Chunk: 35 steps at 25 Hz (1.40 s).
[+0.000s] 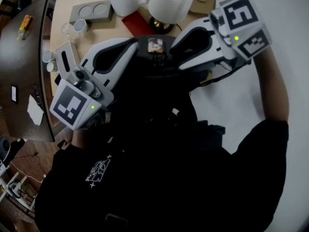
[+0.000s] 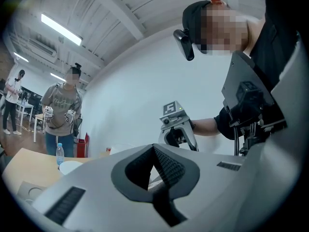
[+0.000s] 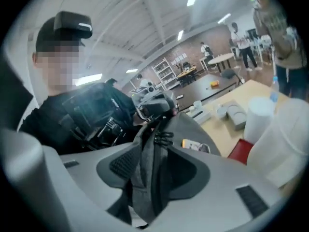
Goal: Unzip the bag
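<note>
A dark grey bag (image 1: 157, 81) is held up in front of the person, between the two grippers. In the right gripper view its fabric (image 3: 145, 178) runs up as a ridge, with black zipper pull cords (image 3: 163, 138) on it. My right gripper (image 3: 157, 166) is open, and the fabric lies loose between its pads. My left gripper (image 1: 133, 50) pinches the bag's far end; in its own view the left gripper (image 2: 154, 151) is shut and the bag is hidden below the jaws. A small orange tag (image 1: 155, 45) sits on the bag top between the two grippers.
Behind the bag stands a wooden table (image 1: 60, 13) with two white containers (image 1: 171, 1), a red item (image 1: 137, 23), a grey two-hole tray (image 1: 91, 11) and small cups (image 1: 79, 27). A dark table (image 1: 24, 57) lies to the left. Other people (image 2: 63, 110) stand farther off.
</note>
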Available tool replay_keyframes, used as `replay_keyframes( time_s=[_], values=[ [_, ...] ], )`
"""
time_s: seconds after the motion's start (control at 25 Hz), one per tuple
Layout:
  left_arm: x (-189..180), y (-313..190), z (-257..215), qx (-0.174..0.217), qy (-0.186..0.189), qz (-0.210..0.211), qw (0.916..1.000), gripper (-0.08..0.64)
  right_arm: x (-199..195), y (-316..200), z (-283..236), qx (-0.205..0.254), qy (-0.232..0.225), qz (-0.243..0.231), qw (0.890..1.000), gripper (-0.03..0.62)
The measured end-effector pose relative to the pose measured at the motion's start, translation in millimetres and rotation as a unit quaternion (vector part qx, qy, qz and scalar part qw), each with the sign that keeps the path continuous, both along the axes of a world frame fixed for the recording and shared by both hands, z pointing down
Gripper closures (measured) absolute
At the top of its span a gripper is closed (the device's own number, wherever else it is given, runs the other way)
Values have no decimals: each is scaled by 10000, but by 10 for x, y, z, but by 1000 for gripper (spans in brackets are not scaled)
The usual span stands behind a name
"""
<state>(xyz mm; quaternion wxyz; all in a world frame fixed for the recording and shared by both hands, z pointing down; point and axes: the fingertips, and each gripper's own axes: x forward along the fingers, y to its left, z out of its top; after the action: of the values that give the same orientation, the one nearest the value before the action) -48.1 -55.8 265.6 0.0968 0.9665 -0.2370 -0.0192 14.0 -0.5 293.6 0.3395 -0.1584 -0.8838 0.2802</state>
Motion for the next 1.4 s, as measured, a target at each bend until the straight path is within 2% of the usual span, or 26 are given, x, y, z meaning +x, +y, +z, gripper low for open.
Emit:
replay_keyframes(
  time_s=[0.12, 0.24, 0.36, 0.56, 0.6, 0.72, 1.12, 1.2, 1.32, 1.36, 1.4],
  values=[
    [0, 6, 1, 10, 4, -10, 10000, 561, -1, -102, 96, -1105, -91, 193, 9936, 380],
    [5, 9, 5, -10, 10, -20, 10000, 561, -46, -175, 166, -2171, -85, 207, 9759, 380],
    [7, -1, 9, -19, 5, -35, 10000, 561, -100, -221, 222, -2534, 28, 52, 9673, 380],
    [-5, -22, 1, -50, 29, -55, 10000, 561, -217, -212, 177, -2586, 108, -301, 9655, 389],
    [-7, -26, 0, -51, 35, -58, 10000, 561, -218, -209, 178, -2521, 143, -366, 9669, 424],
    [-8, -42, 7, -55, 42, -72, 10000, 561, -204, -239, 121, -2415, 98, -433, 9694, 462],
    [-21, -53, -12, -65, 71, -50, 9999, 561, -243, -143, 24, -2413, 29, -475, 9693, 462],
    [-14, -52, -14, -54, 73, -49, 9999, 561, -237, -126, 9, -2297, 57, -537, 9718, 491],
    [-13, -47, -10, -66, 78, -50, 9999, 561, -227, -82, 0, -2016, 156, -660, 9771, 497],
    [-17, -42, -13, -67, 74, -49, 9999, 561, -235, -56, 8, -1904, 205, -702, 9790, 495],
    [-22, -34, -16, -65, 69, -47, 9999, 561, -244, -27, 21, -1774, 255, -745, 9810, 462]
  ],
)
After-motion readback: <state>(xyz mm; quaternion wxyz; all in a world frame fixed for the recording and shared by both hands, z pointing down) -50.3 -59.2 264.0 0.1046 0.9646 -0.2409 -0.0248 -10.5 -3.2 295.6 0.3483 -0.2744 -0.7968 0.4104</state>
